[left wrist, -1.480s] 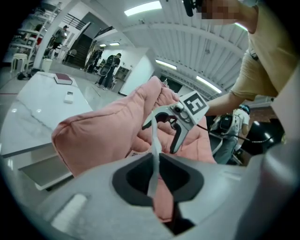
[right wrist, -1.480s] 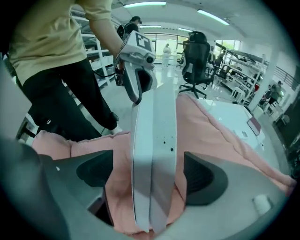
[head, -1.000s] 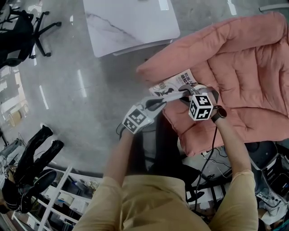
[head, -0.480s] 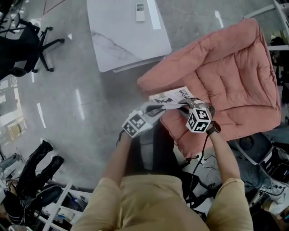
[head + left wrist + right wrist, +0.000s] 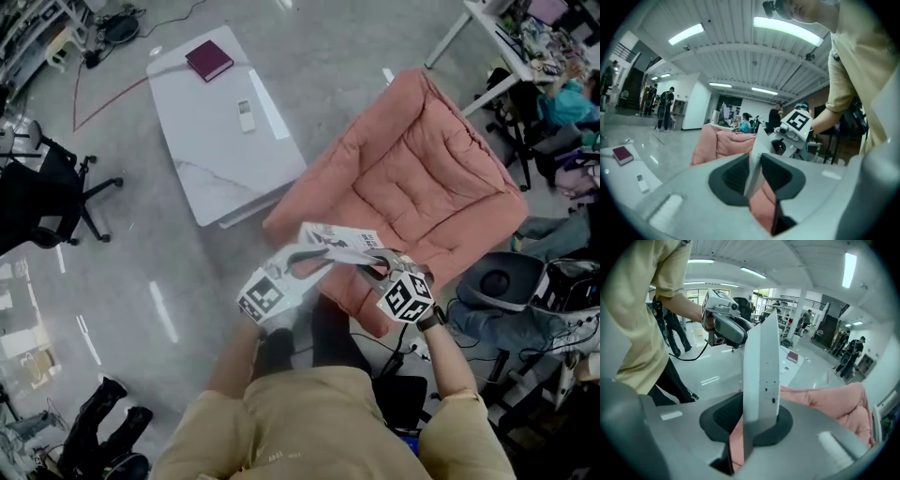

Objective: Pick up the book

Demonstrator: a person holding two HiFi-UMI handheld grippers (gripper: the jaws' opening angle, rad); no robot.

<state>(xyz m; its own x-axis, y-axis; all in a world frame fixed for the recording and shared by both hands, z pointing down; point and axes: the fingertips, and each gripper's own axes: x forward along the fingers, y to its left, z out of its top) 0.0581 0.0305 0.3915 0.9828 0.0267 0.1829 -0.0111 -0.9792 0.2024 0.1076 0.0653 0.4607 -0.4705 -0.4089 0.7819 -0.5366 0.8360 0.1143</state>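
A thin white book [image 5: 339, 240] with a printed cover hangs in the air above the front edge of the pink armchair [image 5: 412, 183]. My left gripper [image 5: 317, 255] pinches its near left edge; the jaws are opening slightly, with the book [image 5: 757, 149] still between the pads. My right gripper [image 5: 377, 264] is shut on the book's right edge, and the cover [image 5: 761, 364] stands upright between its pads. Each gripper shows in the other's view: the right gripper [image 5: 796, 125] and the left gripper [image 5: 725, 325].
A white marble table [image 5: 211, 150] stands at the upper left with a dark red book [image 5: 208, 60] and a remote [image 5: 245, 115] on it. A black office chair [image 5: 42, 187] is at the far left. Desks, cables and a stool [image 5: 511, 281] crowd the right.
Both grippers have risen together with the book, lifting it off the armchair's seat. The armchair and floor now look farther below, and more of the room is in view.
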